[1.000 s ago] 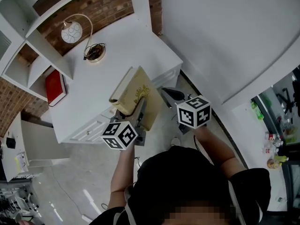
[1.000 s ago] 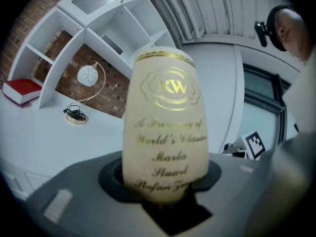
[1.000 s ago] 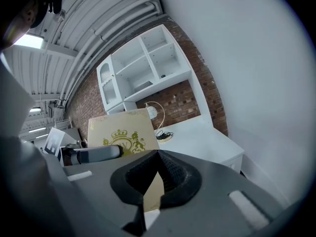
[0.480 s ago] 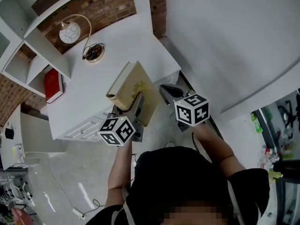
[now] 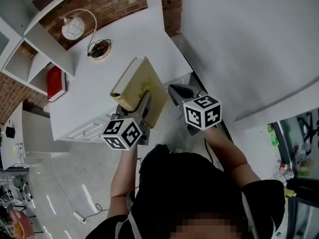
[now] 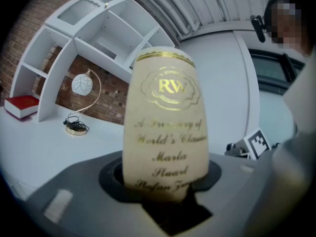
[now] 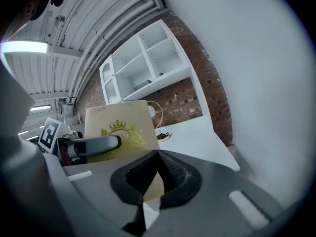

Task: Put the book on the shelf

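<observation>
White desk (image 5: 94, 103) fills the middle of the head view, with a brick wall (image 5: 119, 1) behind it and a white shelf unit (image 5: 37, 36) at its upper left. We see a red book (image 5: 56, 83) lying in one lower compartment and a globe lamp (image 5: 73, 28) standing on the desk beside the shelf. Our left gripper (image 5: 134, 108) is clamped on a cream book (image 5: 137, 86), which hangs over the desk's near edge, well apart from the shelf. Our right gripper (image 5: 175, 91) sits just beside the book, on its right, not touching it.

From the left gripper view, the book's spine stands upright between the jaws, its gold lettering facing us, with both jaws pressed on it. Behind it we see the shelf, the red book, the lamp and, low on the right, the other gripper's marker cube (image 6: 256, 142).

From the right gripper view, the jaws are drawn together with nothing between them. Beyond them we see the book's crested front cover, with one finger (image 7: 94, 144) of the left gripper lying across it.
</observation>
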